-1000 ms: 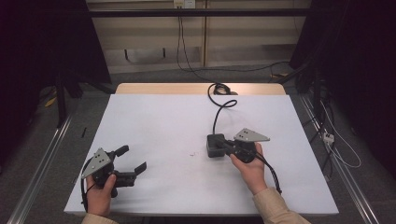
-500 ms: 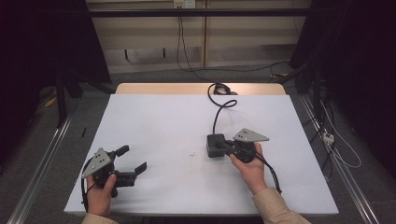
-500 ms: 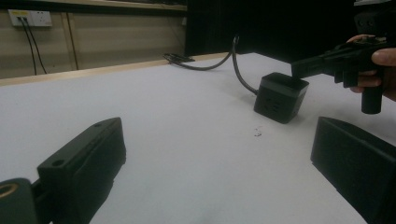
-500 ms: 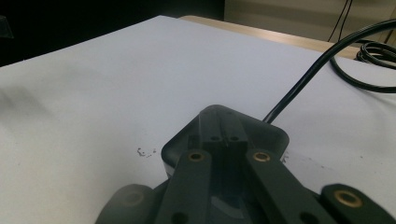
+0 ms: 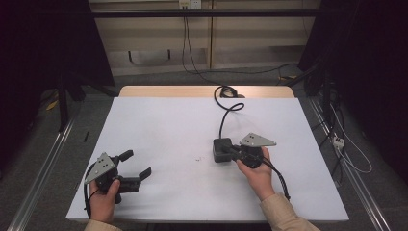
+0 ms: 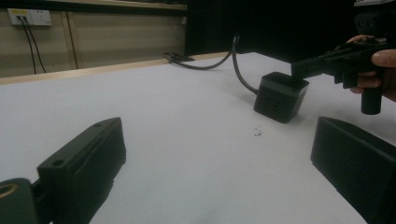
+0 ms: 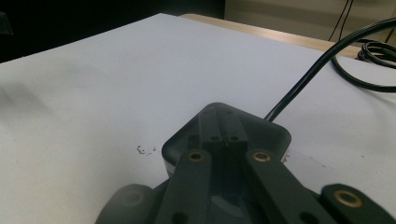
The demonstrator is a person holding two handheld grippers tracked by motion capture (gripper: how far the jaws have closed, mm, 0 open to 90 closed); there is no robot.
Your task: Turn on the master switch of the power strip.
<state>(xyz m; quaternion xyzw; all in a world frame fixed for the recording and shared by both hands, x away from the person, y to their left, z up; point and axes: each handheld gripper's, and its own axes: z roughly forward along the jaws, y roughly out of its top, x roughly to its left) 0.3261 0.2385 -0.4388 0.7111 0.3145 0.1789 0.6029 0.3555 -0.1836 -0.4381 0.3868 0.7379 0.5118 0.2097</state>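
Black box (image 5: 221,149) under closed right gripper (image 5: 232,152) tips

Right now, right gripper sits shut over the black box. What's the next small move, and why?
Probably ease the right gripper back off the black box and open it. Its jaws lie together above the box top rather than at its sides, so it holds nothing. The box rests on the white table, its cable trailing to the far edge; the left gripper is open and far off.

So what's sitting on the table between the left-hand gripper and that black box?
Almost nothing: between the left gripper and the black box lies bare white table, apart from a tiny dark speck, seen in the high view.
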